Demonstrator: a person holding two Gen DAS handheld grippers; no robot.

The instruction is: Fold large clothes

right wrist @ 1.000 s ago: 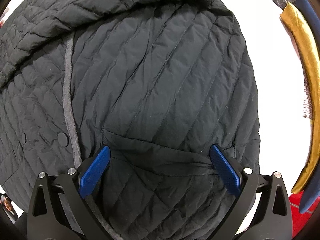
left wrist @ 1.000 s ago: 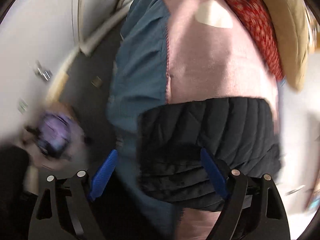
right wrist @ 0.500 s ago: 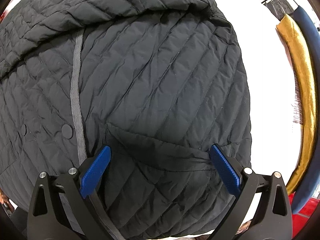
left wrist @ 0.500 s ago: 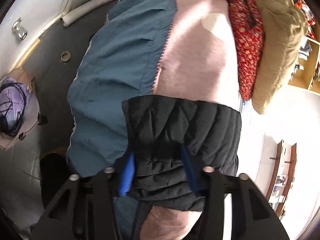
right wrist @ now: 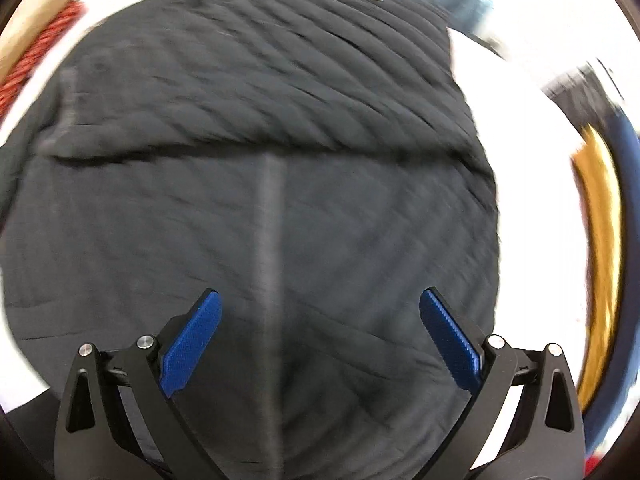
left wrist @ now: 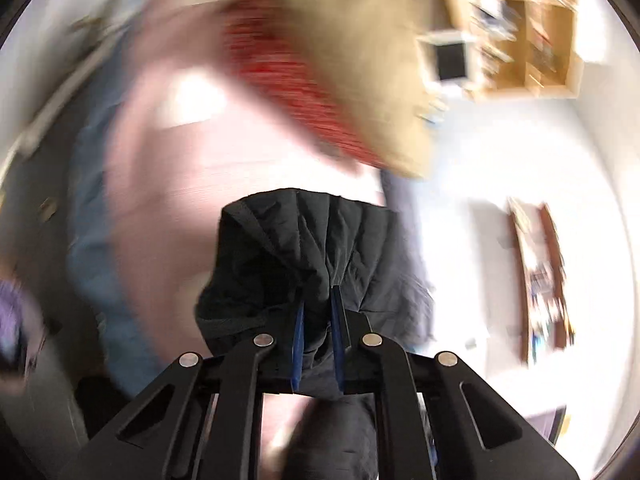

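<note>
L gripper (left wrist: 317, 308) has its fingers pinched on a bunched edge of the black jacket (right wrist: 256, 200), R gripper (right wrist: 320, 336) hovers wide open w/ nothing over the jacket spread on the table (right wrist: 532, 200): mid-fold, next probably carry edge across.

The left gripper (left wrist: 318, 308) has a bunched fold of the jacket (left wrist: 320, 240) between its fingers; beyond that fold lies a sweater (left wrist: 192, 168), with a pillow (left wrist: 368, 60) farther right and shelves (left wrist: 528, 40) behind. The right gripper (right wrist: 320, 344) hangs above the jacket (right wrist: 280, 140) spread on the table (right wrist: 532, 152), its fingers either side of the central seam (right wrist: 272, 220).
</note>
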